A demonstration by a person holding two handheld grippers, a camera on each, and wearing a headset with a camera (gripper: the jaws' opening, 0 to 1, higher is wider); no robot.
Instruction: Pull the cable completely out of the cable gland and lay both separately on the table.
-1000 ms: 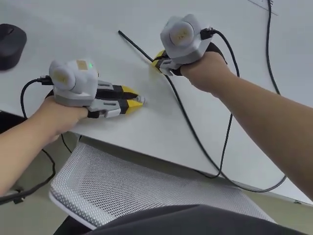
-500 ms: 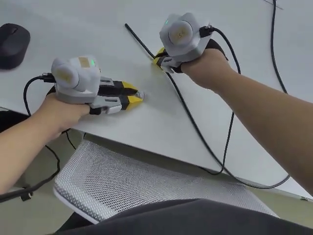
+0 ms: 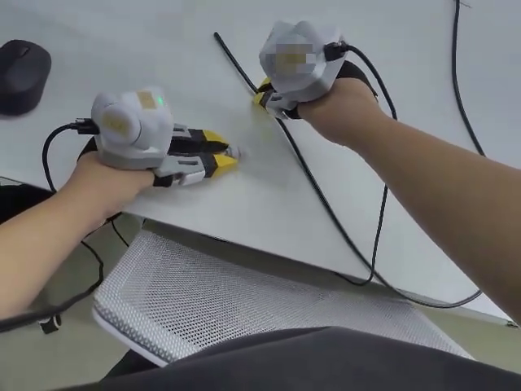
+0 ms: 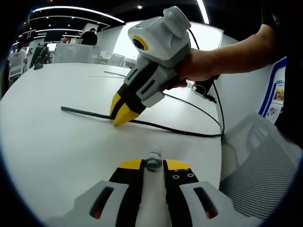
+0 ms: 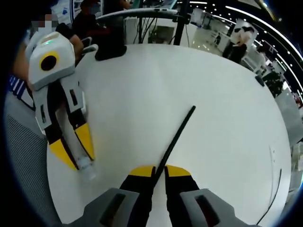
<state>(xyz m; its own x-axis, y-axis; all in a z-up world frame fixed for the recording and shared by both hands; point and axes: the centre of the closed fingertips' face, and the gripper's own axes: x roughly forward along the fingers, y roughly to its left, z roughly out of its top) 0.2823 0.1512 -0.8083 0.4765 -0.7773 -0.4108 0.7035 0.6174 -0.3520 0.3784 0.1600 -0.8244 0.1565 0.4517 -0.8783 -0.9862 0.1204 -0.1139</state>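
The small grey cable gland (image 3: 234, 152) sits at the tips of my left gripper (image 3: 220, 152), low over the white table (image 3: 163, 49) near its front edge. In the left gripper view the gland (image 4: 153, 159) is pinched between the yellow jaw tips. The black cable (image 3: 236, 61) is free of the gland and lies across the table. My right gripper (image 3: 262, 96) is shut on it a short way from its loose end. In the right gripper view the cable (image 5: 177, 132) runs up from between the jaws, with the left gripper (image 5: 75, 153) and the gland (image 5: 87, 166) to the left.
A black mouse (image 3: 20, 72) lies at the table's far left. A white mesh chair (image 3: 244, 301) stands just below the front edge. Gripper leads trail over the table at the right (image 3: 456, 73) and off the edge.
The head camera has shifted a little. Both grippers keep their holds and stay about a hand's width apart; the cable end sits slightly farther from the left gripper.
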